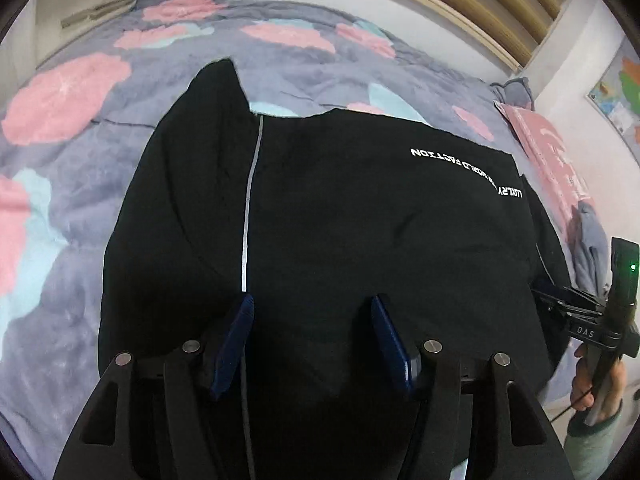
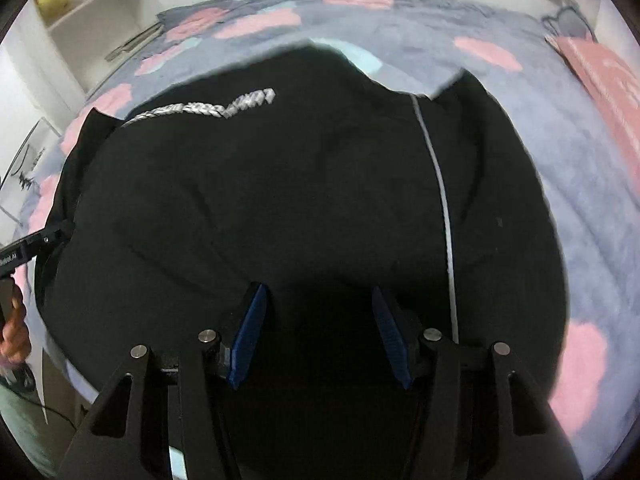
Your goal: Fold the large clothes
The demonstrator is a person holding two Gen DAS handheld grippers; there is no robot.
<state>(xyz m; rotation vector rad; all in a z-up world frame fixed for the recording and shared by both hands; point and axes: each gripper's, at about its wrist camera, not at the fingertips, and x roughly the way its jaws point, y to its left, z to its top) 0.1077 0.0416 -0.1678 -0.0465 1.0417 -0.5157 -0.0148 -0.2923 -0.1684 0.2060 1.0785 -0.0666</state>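
Your left gripper (image 1: 310,304) has its blue-padded fingers (image 1: 236,336) spread apart, nothing between them, hovering over the near part of the large black fabric garment with white lettering (image 1: 360,220). Right gripper (image 2: 316,300): same, blue fingers (image 2: 250,336) released and parted, only dark cloth below, no pinch visible. Contact with the cloth can't be told in either view.

Just past the left fingers a thin white stripe (image 1: 249,200) runs away from the left finger's tip toward the far edge; in the right view the same stripe (image 2: 442,208) sits off to the right of the fingers. Beyond the left fingers and to their right, the white lettering (image 1: 460,164) sits near the far right corner. A black flap (image 1: 216,100) sticks up at the far left.

The garment lies spread on the grey plush bedspread with pink and teal blotches (image 1: 72,128), which surrounds it on the far sides.

Risks: the cloth is black on black, layers are hard to separate, so you may pinch one layer or the bedspread too. The soft bed gives under pressure, so the fold line may skew. Uneven lift between grippers would drag that far flap crooked.
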